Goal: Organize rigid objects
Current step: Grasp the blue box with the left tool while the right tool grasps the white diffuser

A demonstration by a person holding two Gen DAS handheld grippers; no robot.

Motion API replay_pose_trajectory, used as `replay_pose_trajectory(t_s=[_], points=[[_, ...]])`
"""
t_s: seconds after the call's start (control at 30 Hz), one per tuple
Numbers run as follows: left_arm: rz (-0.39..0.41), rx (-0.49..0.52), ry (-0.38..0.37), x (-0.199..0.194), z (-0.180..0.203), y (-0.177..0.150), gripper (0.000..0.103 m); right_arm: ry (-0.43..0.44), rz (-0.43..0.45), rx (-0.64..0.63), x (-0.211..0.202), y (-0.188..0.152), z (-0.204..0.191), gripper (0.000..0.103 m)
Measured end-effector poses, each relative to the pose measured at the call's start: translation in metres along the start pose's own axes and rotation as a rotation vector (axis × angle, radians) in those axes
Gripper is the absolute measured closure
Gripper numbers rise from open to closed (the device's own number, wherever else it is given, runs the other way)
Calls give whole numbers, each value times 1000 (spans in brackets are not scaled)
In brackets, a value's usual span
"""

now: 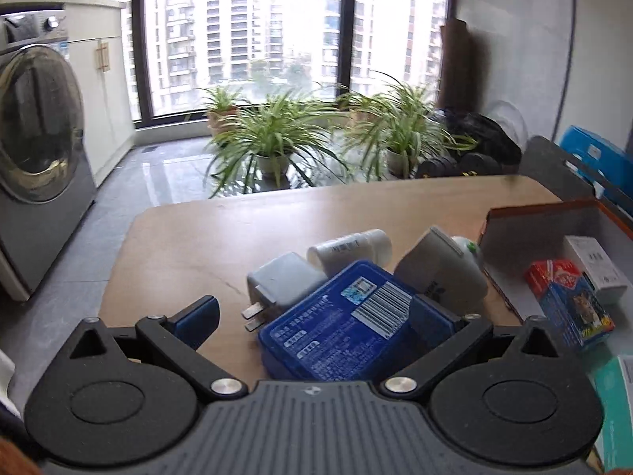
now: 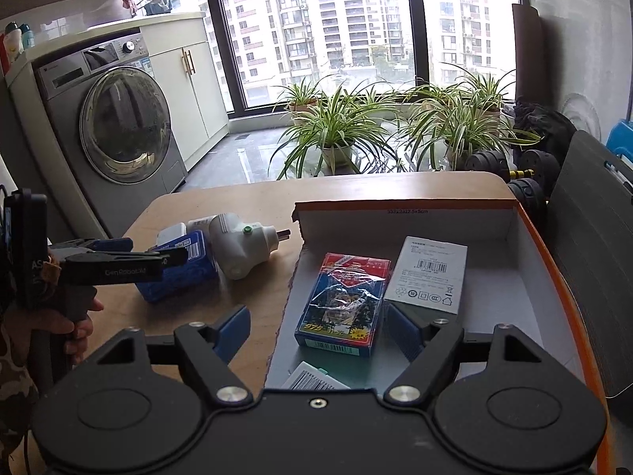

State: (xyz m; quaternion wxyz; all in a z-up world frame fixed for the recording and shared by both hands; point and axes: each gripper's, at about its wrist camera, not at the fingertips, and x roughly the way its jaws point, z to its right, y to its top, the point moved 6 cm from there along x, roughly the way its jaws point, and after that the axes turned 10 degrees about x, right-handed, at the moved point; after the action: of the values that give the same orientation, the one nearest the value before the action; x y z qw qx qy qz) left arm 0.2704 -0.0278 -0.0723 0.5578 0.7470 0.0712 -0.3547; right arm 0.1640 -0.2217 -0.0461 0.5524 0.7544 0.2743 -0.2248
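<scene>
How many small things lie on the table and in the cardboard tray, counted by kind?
Boxes: 4 (blue box, playing-card box, white box, partly hidden pale box)
Plug adapters: 2 (small plug adapter, large plug adapter)
Bottles: 1 (white bottle)
Total: 7

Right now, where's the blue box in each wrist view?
Left wrist: blue box low centre, between the left gripper fingers, barcode up.
Right wrist: left of centre on the table, at the left gripper's tip.
Shared landmark: white plug adapter just right of it, beside the orange-edged tray.
</scene>
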Motion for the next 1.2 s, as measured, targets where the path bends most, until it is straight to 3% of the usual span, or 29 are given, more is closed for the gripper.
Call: replay_pose_trajectory(t_s=[0.1,0.2,0.33,0.4,0.53,0.67,0.97,1.1,1.2], points=[[-60,98,-140,4,19,-9,0,-12,6,10,-1,0,6,13],[-51,179,-198,-5,37,-18,0,-15,7,29,1,1,11,13],[-30,133,-86,2,30,-15,0,-8,3,31,6,1,8,13],[-17,128,-80,11,29,-5,0,2,1,19,7,2,5,13],[-64,245,-102,24,36,-7,6,14,-8,10,11,7,1,13],[-44,131,-138,14,25,-10,41,56,-23,2,21,15,-10,13],[-36,-28,-30,-40,12,-36,41,166,-105,-17,72,30,-60,12],[-41,-92,-5,-70,7,-53,41,174,-96,-221,94,33,-86,10],[-37,-107,-1,-81,5,-63,41,200,-110,-444,108,30,-105,9]])
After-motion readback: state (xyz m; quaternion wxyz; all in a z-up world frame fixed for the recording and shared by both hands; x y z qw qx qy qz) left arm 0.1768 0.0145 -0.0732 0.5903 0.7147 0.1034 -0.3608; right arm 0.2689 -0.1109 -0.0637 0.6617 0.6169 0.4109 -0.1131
